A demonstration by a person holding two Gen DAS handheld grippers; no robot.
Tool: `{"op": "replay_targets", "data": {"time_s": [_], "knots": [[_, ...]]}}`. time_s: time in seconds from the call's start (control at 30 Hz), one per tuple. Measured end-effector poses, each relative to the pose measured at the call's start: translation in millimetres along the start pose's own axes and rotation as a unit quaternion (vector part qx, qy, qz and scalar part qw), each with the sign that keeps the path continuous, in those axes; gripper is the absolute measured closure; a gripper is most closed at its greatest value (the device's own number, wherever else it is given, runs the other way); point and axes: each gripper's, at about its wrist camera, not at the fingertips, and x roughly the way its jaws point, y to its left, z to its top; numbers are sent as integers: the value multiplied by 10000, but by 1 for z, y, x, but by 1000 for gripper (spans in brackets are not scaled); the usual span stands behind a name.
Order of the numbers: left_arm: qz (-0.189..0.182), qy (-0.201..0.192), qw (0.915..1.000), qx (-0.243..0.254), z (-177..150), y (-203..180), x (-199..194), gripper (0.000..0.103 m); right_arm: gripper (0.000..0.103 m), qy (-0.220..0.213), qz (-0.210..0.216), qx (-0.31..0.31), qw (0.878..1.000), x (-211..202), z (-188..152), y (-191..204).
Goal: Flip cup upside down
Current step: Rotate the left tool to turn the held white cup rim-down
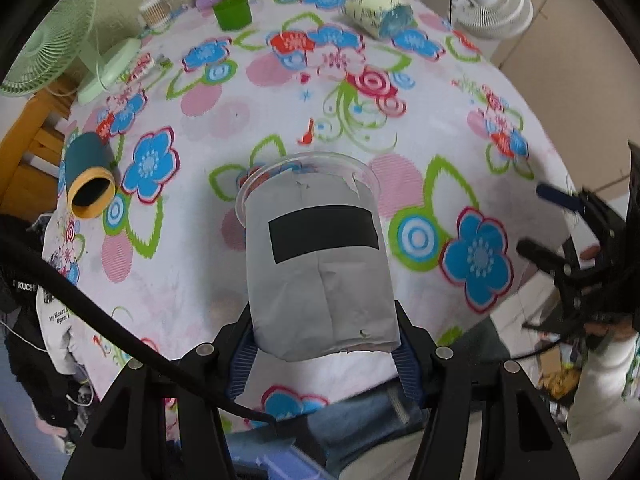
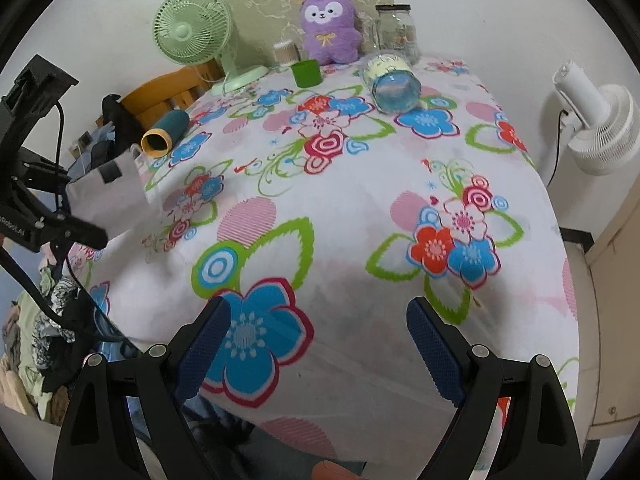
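A clear plastic cup (image 1: 320,256) wrapped in grey paper with a black tape patch is held between my left gripper's (image 1: 326,356) blue pads near its base. Its open rim points away from the camera, over the flowered tablecloth (image 1: 400,128). The cup also shows in the right wrist view (image 2: 106,196) at the far left, held by the left gripper (image 2: 60,220). My right gripper (image 2: 318,344) is open and empty above the table's near edge. It shows at the right edge of the left wrist view (image 1: 568,232).
A teal tube with a yellow rim (image 2: 164,132) lies at the left. A green cup (image 2: 306,73), a purple plush (image 2: 329,26), a glass jar (image 2: 396,32) and a lying jar (image 2: 392,80) are at the back. A green fan (image 2: 192,28) and a white fan (image 2: 600,120) flank the table.
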Motion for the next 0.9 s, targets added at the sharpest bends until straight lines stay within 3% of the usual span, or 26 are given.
{"op": "replay_targets", "data": {"time_s": [0.43,0.8,0.9], "knots": [[2,1226,9917,379,0,7,2,41,12,-19,-53,-334,9994,14,5,15],[482,2241,9677,1046,11,-9,29,41,12,-45,-74,-542,9985,15,4,25],[812,2449,9572,1314,14,-13,30,41,12,-40,-108,-592,9982,16,4,25]]}}
